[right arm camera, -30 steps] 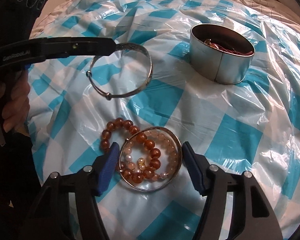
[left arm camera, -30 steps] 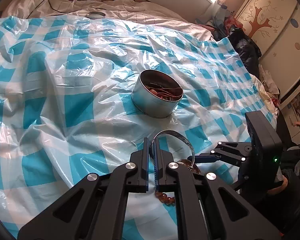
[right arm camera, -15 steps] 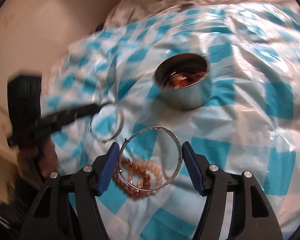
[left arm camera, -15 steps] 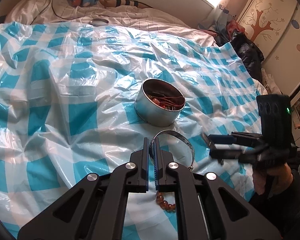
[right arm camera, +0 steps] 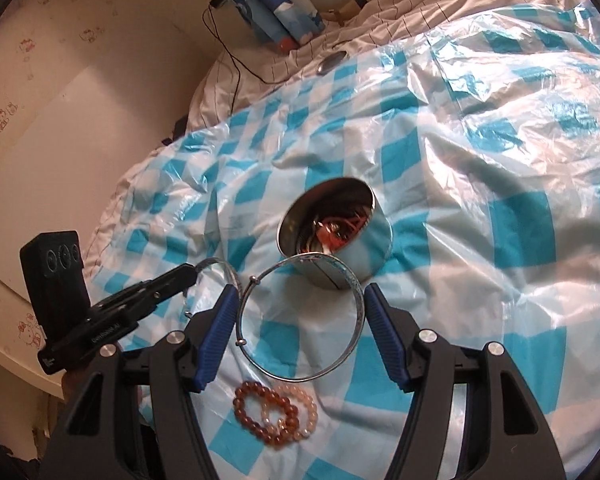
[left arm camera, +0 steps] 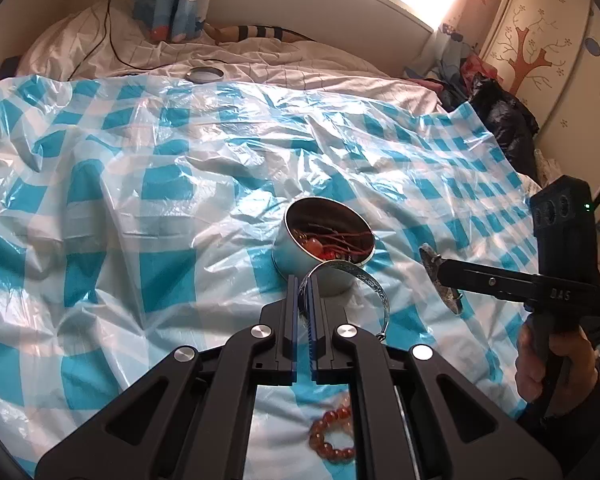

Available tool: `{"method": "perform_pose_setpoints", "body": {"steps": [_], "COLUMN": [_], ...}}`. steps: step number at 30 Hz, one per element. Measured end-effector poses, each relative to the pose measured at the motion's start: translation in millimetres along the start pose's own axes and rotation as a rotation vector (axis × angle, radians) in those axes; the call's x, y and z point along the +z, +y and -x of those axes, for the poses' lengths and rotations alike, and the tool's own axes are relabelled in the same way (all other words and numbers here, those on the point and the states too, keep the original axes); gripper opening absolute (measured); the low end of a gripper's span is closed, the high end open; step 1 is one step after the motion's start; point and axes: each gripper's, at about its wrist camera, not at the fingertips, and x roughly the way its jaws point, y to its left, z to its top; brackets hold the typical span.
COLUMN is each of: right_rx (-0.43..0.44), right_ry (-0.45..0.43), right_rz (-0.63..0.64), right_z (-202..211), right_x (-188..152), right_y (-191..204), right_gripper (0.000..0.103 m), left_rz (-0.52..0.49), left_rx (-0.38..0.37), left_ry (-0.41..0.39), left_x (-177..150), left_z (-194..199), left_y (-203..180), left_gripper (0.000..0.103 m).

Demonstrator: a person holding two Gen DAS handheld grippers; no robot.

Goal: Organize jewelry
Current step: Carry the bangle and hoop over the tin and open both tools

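Bangles both lifted: left gripper (left arm camera: 304, 300) clenched on engraved bangle (left arm camera: 364, 280), right gripper (right arm camera: 300, 312) spans thin bangle (right arm camera: 300, 320). Next, probably drop into tin (right arm camera: 374, 240), frame centre.

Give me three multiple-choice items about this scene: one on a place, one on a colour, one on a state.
1. The bead bracelets lie: A in a drawer; B on the checked sheet; C on a plate.
2. The right gripper has pads that are: A blue; B red; C green.
3. The right gripper is: A empty; B shut on a spoon; C shut on a thin bangle.

Key: B, they rest on the plastic sheet; A, both ribbed pads are blue; C, the bangle spans from pad to pad.
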Motion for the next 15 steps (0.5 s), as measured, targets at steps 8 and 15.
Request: {"method": "perform_pose_setpoints", "body": {"steps": [8,15], "right_rx": [0.026,0.036], "right_ry": [-0.029,-0.051], "right_rz": [-0.030,-0.037], "right_z": [-6.5,-11.6], "right_x": [8.3,16.6], "right_y": [-8.9,-10.0], "right_gripper": [0.063,0.063], "left_rz": [-0.007,-0.010], "left_rx": [0.029,0.046], "left_ry": [-0.038,-0.054], "left_x": [7.6,12.3], "left_z": [-3.0,-7.0], "left_y": [-1.8,-4.0], "left_gripper": [0.004,0.004]}}
